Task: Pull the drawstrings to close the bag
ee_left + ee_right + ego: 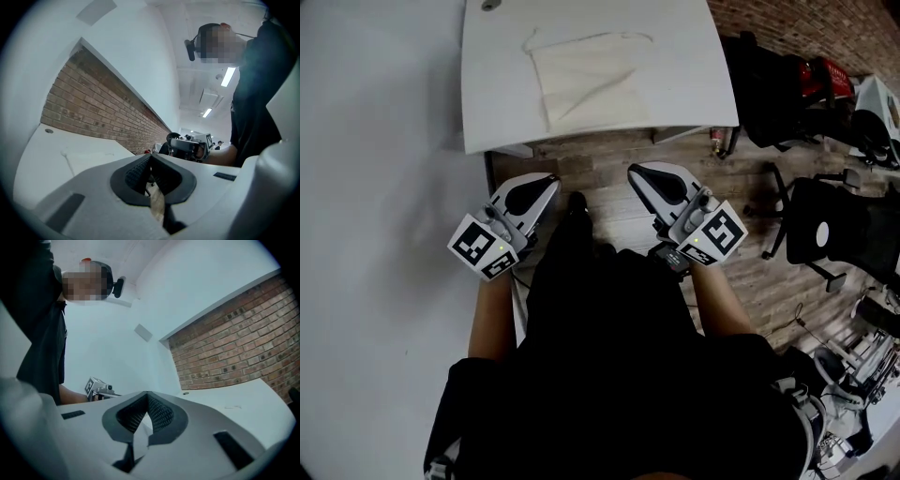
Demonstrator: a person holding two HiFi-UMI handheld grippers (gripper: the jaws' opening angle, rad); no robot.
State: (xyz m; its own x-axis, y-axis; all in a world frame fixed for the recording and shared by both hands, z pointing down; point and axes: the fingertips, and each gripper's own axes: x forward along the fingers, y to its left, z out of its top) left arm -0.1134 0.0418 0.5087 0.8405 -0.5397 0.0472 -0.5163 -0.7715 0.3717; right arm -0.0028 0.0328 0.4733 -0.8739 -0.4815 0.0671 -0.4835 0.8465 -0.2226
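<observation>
1. On the white worktop [694,84], near its middle, a cream cloth bag [581,80] lay flat with a diagonal crease across it. Its far edge, the mouth, was spread wide rather than gathered.
2. Thin drawstrings [532,39] lay slack on the worktop along that far edge, and one curled out past the bag's far-left corner.
3. A small round hole [491,5] sat in the worktop's far-left part, well apart from the bag.
4. Just short of the worktop's near edge, over the wooden floor [600,159], the left hand-held gripper [548,185] was held level and pointed toward the worktop. Its ribbed jaws were pressed together with nothing between them, and it was well apart from the bag.
5. Beside it, equally short of the worktop's near edge, the right hand-held gripper [637,173] also had its jaws closed on nothing and touched neither bag nor drawstrings.
6. The only markings clear enough to make out were the black-and-white square patterns on the marker cubes [483,248] at the rear of each hand-held gripper.
7. Behind the worktop ran a red brick wall [234,343].
8. To the right of the worktop stood a black office chair [834,230] among dark equipment too cluttered to identify.
</observation>
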